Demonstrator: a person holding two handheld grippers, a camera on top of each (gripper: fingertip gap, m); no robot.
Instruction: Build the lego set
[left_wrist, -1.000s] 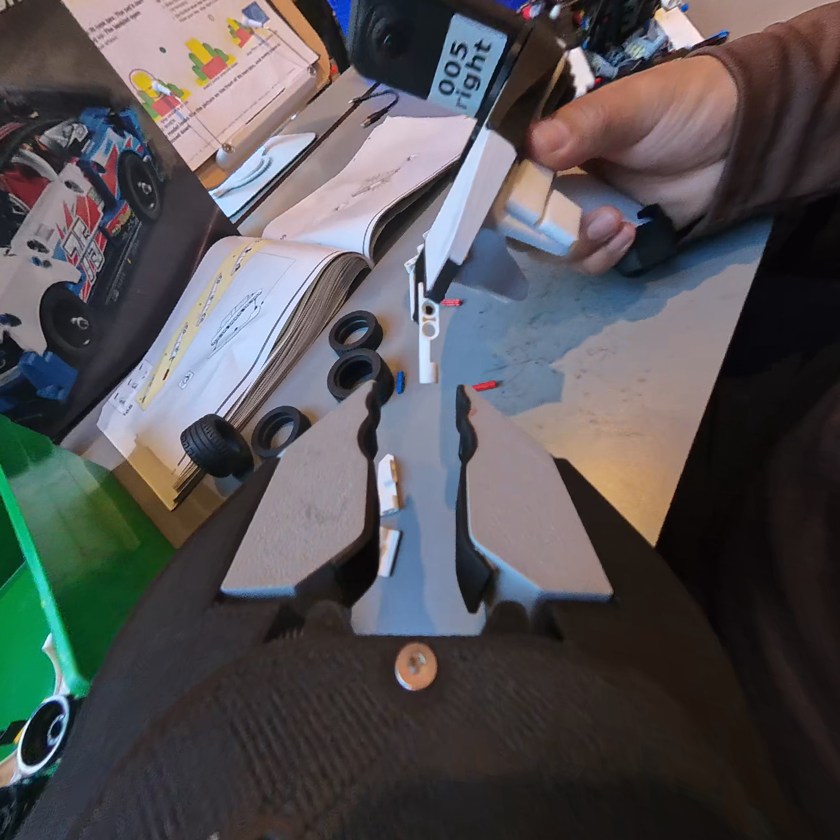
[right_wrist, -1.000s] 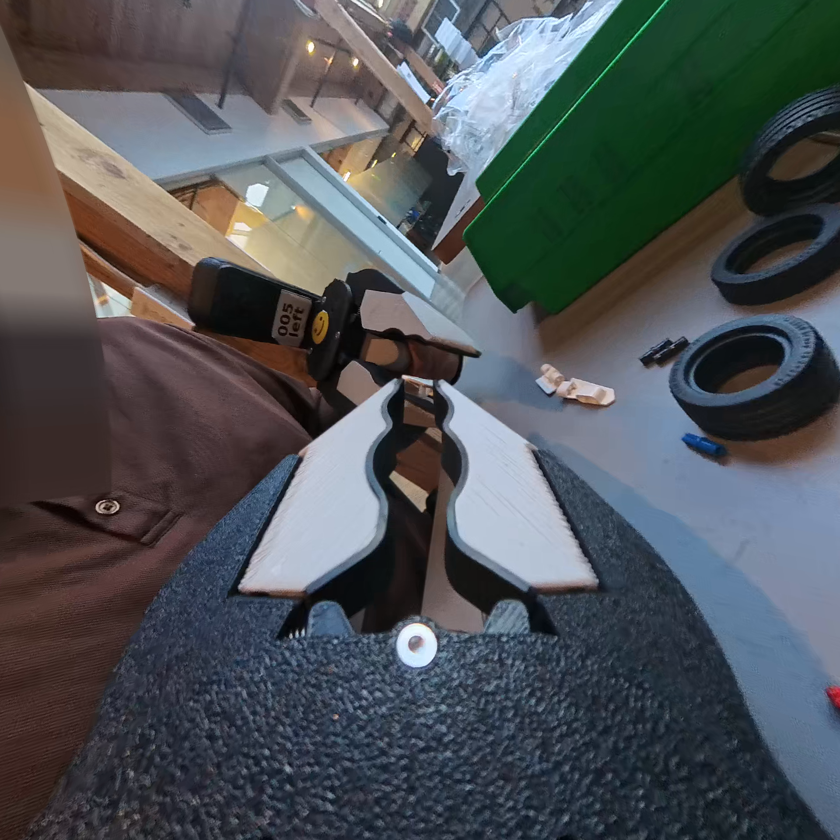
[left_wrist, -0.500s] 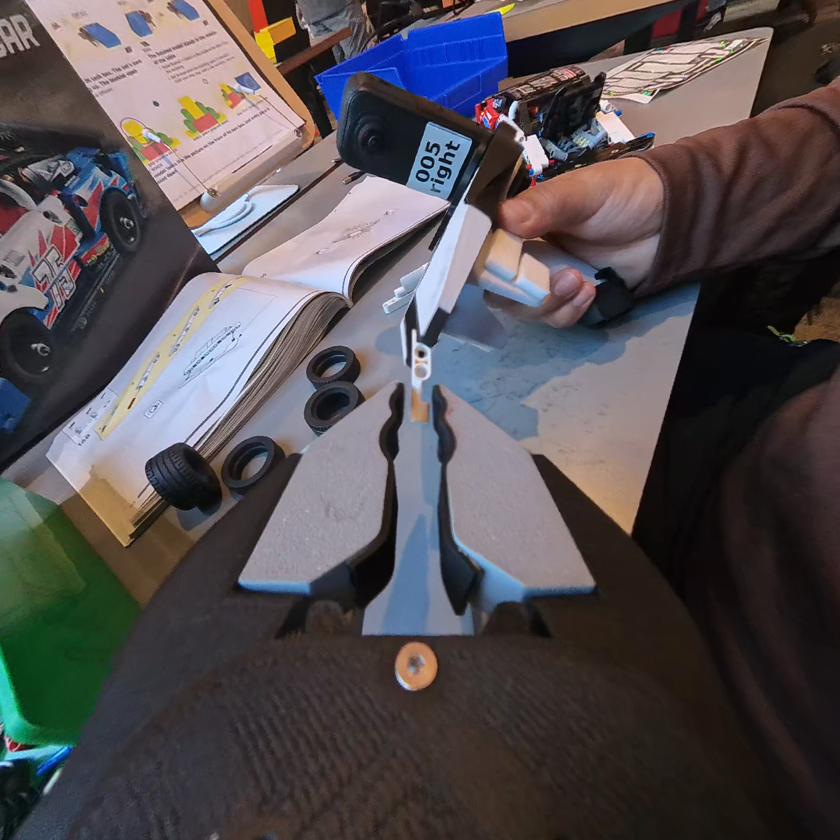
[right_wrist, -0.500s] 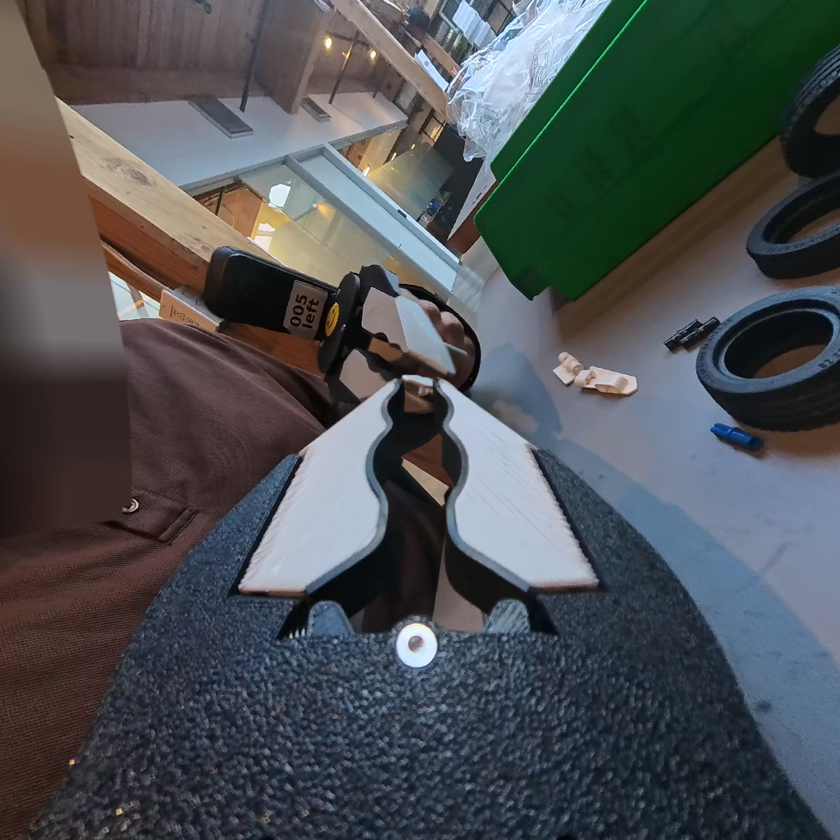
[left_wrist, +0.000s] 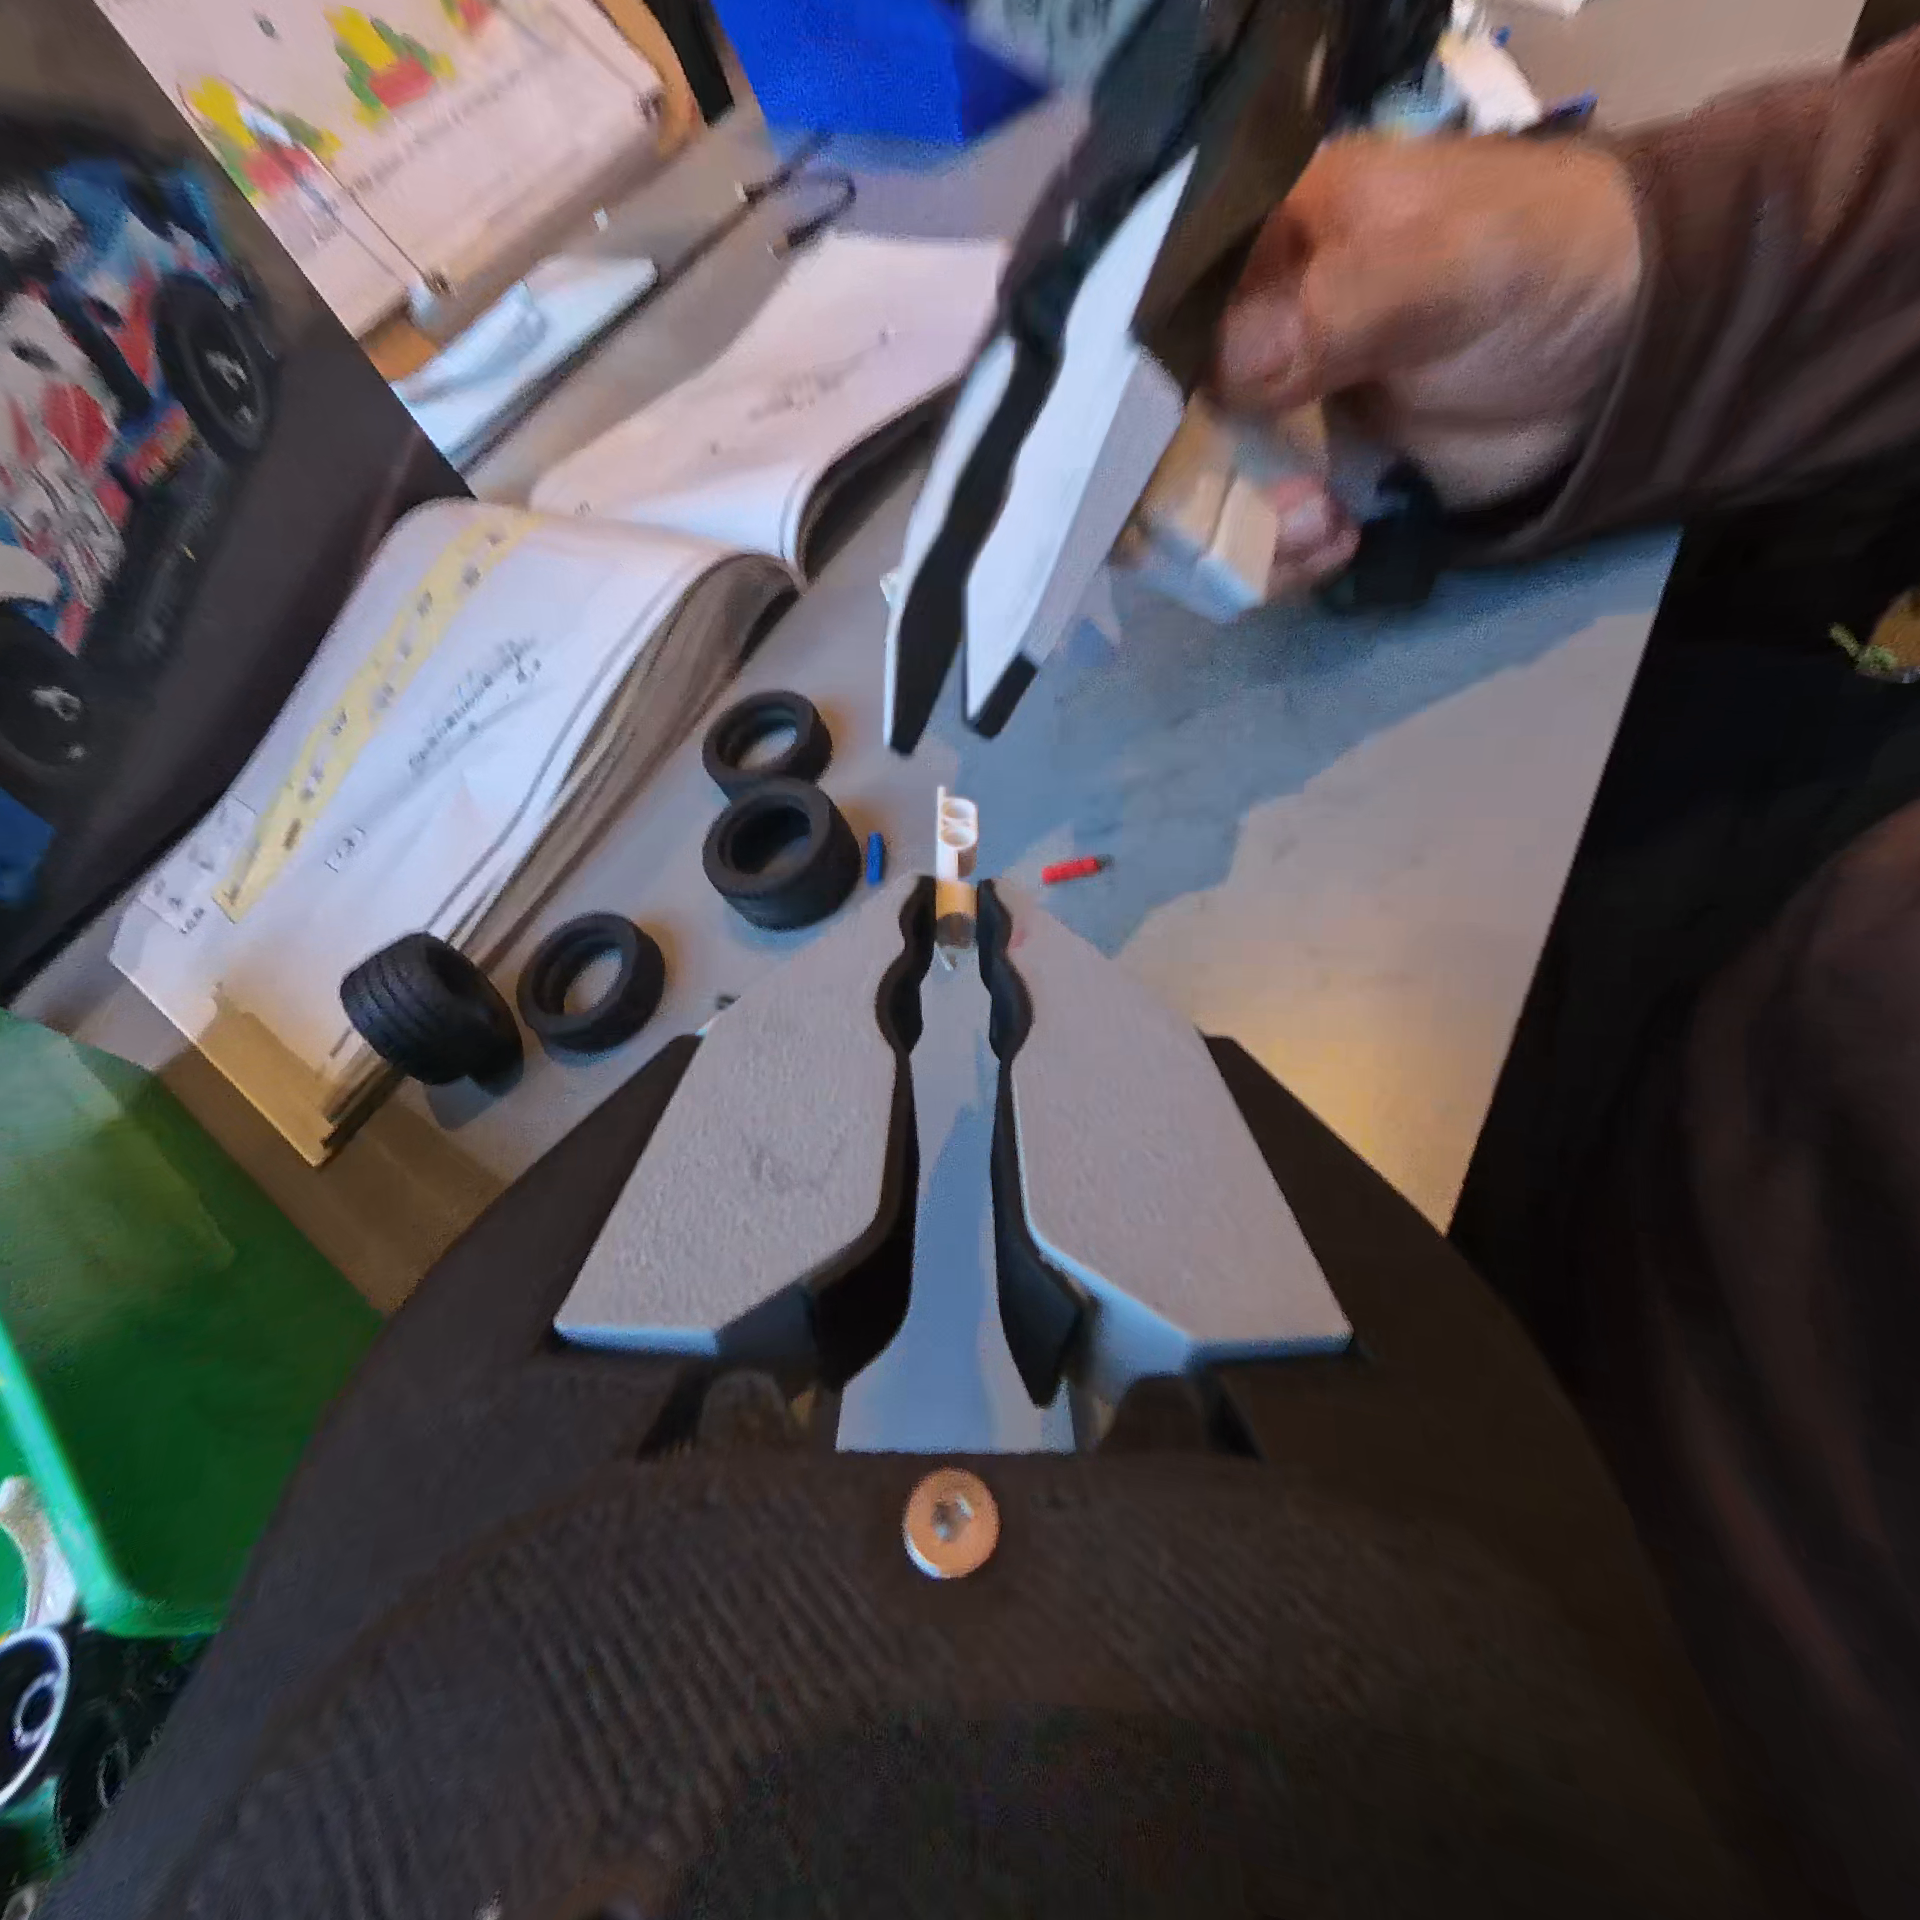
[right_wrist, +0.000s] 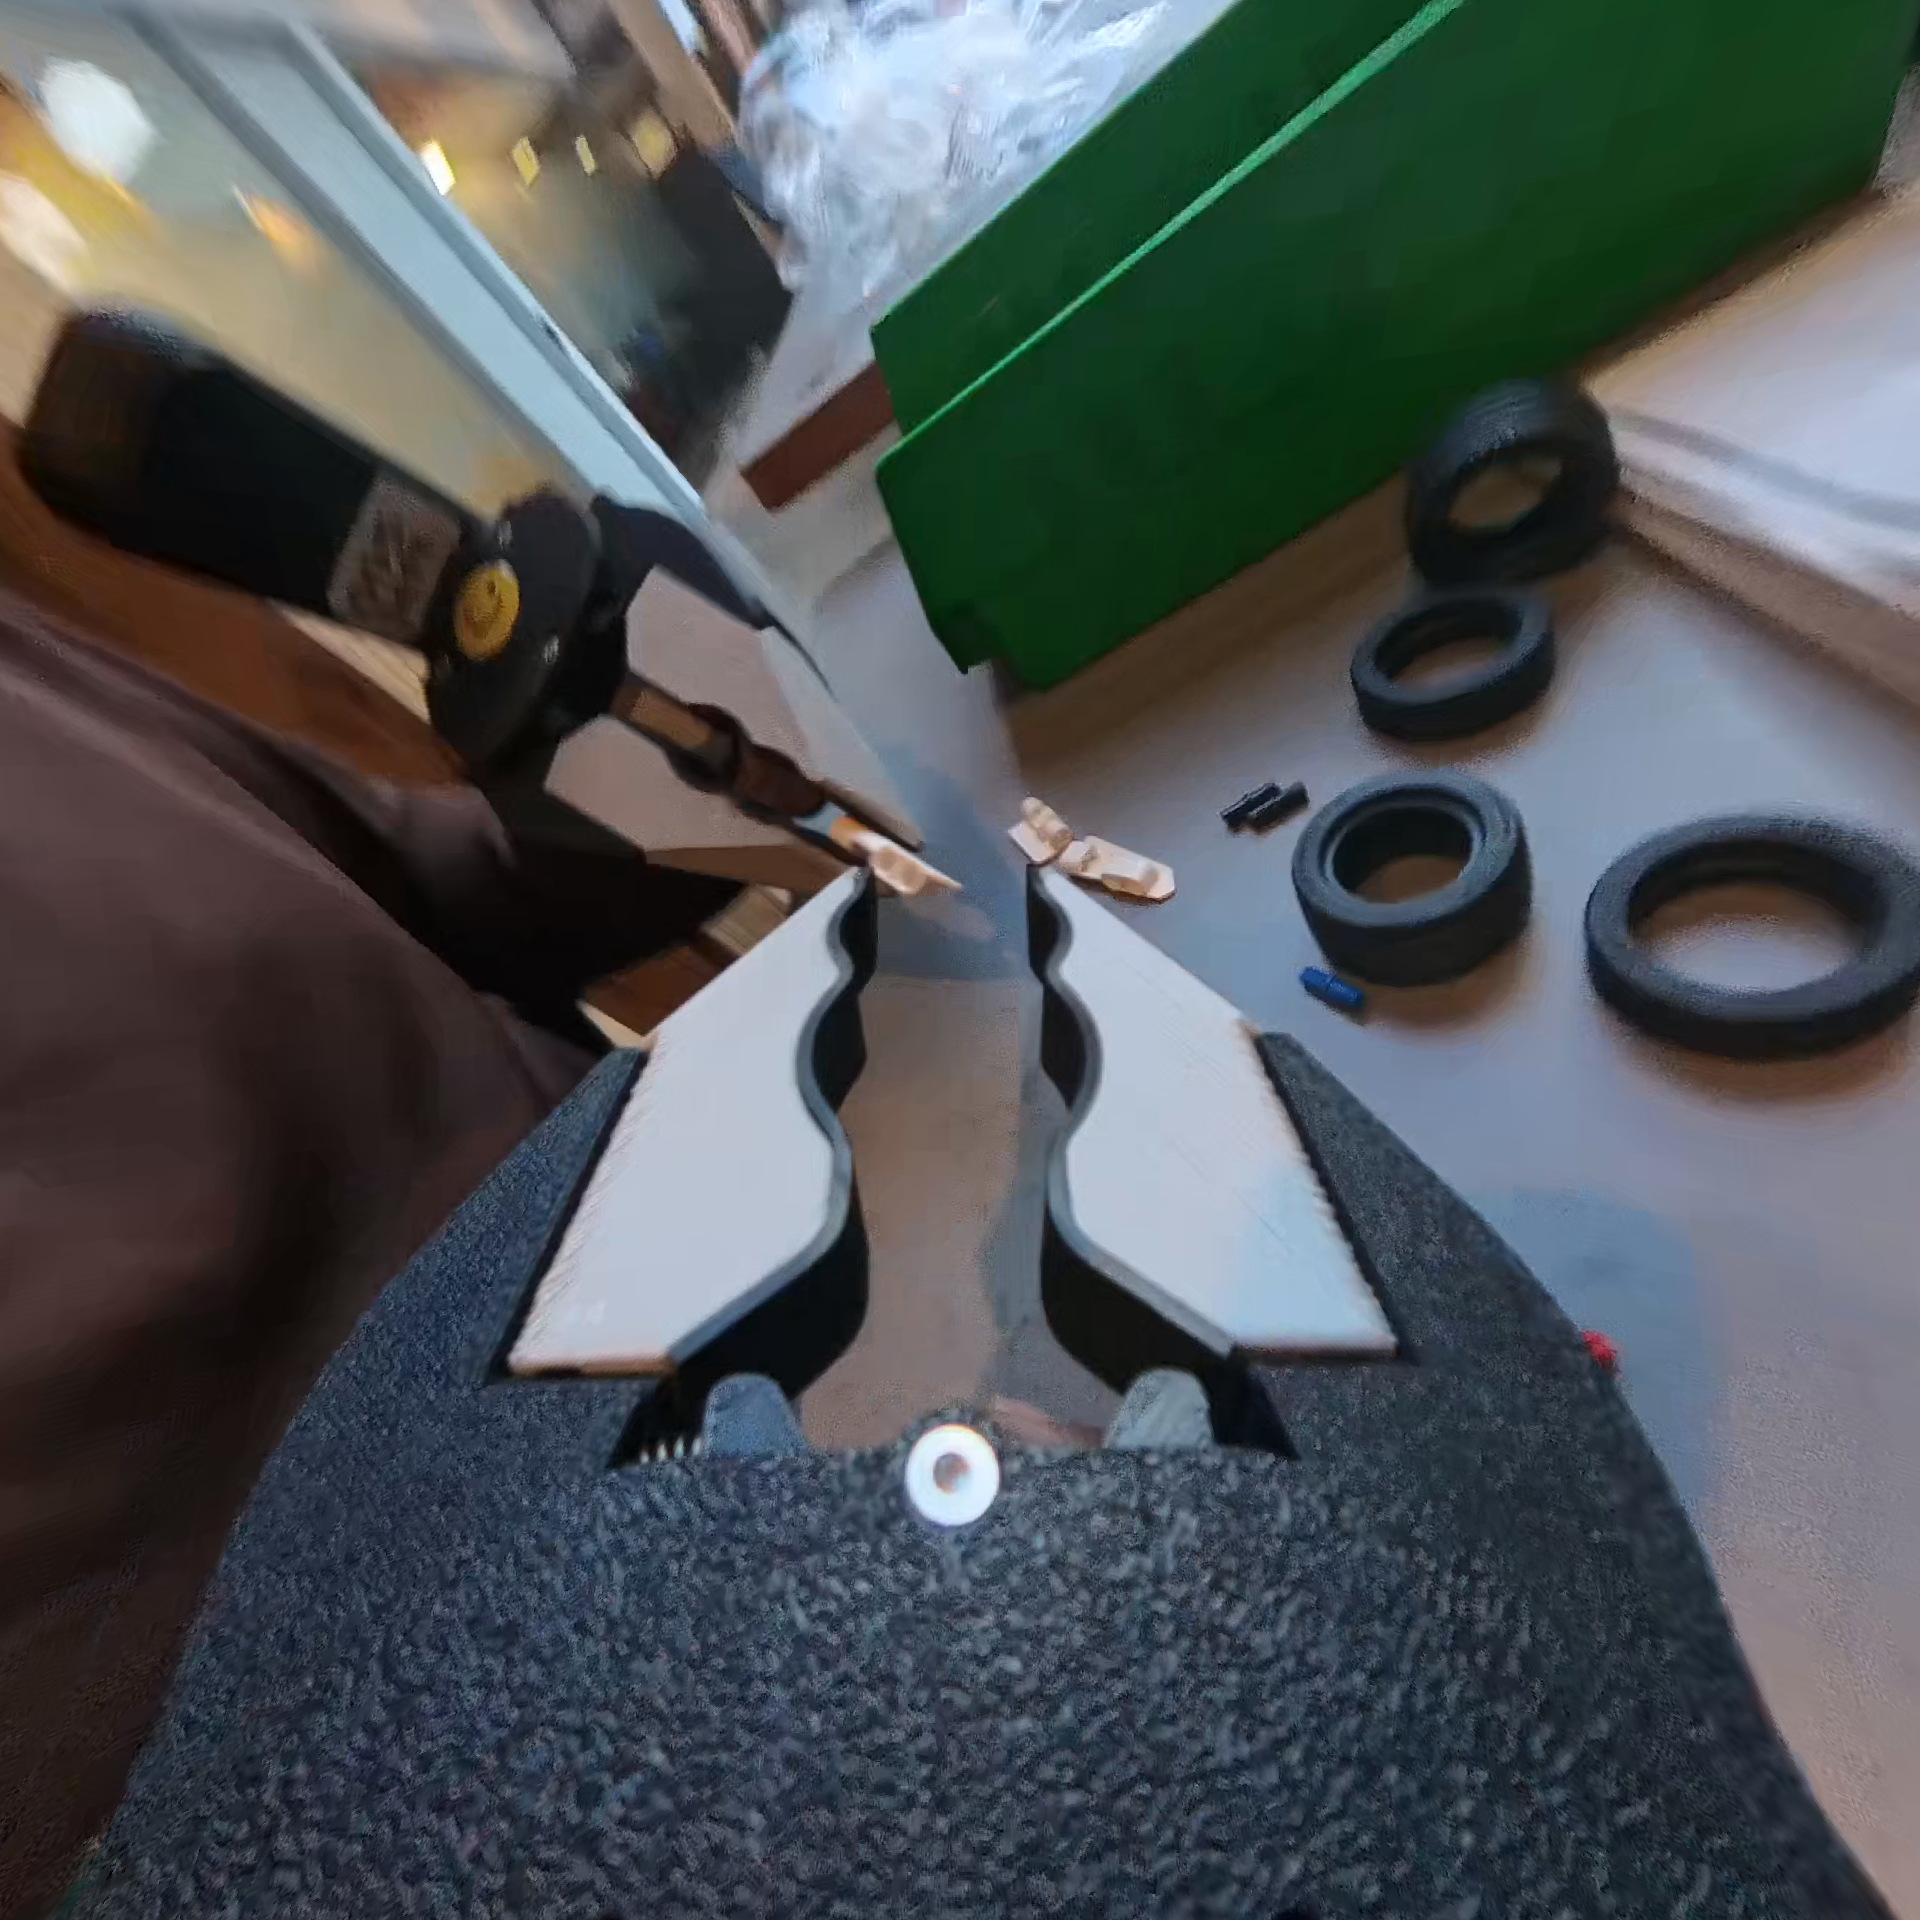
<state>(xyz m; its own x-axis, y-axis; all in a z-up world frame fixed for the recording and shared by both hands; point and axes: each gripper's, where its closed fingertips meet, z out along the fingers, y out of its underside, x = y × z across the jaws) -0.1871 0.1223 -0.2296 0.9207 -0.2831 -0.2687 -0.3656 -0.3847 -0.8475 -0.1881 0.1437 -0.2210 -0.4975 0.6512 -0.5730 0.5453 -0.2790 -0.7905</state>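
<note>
My left gripper (left_wrist: 951, 896) is shut on a small white Lego beam (left_wrist: 956, 836) with round holes. The beam has a tan pin at its near end and sticks out past the tips, above the grey table (left_wrist: 1299, 935). My right gripper (left_wrist: 951, 722) hangs just above and beyond it, tips apart and empty, held by a hand (left_wrist: 1434, 312). In the right wrist view the right gripper (right_wrist: 948, 883) is open with nothing between its jaws. The left gripper (right_wrist: 894, 852) shows there holding the beam (right_wrist: 909, 871). Two small white pieces (right_wrist: 1096, 868) lie on the table.
Several black tyres (left_wrist: 779, 852) (right_wrist: 1413, 878) lie by an open instruction booklet (left_wrist: 499, 665). A blue pin (left_wrist: 876, 857), a red pin (left_wrist: 1070, 868) and black pins (right_wrist: 1262, 805) lie loose. A green bin (left_wrist: 125, 1299) (right_wrist: 1351, 364) stands at the left, a car-printed box (left_wrist: 104, 416) behind. My two grippers' fingertips are within a few centimetres of each other. The red pin (left_wrist: 1070, 868) lies around 7 cm away from my right fingertips.
The right gripper held the white beam out to the left gripper, which shut on it. The right gripper has let go, opened and drawn back.
</note>
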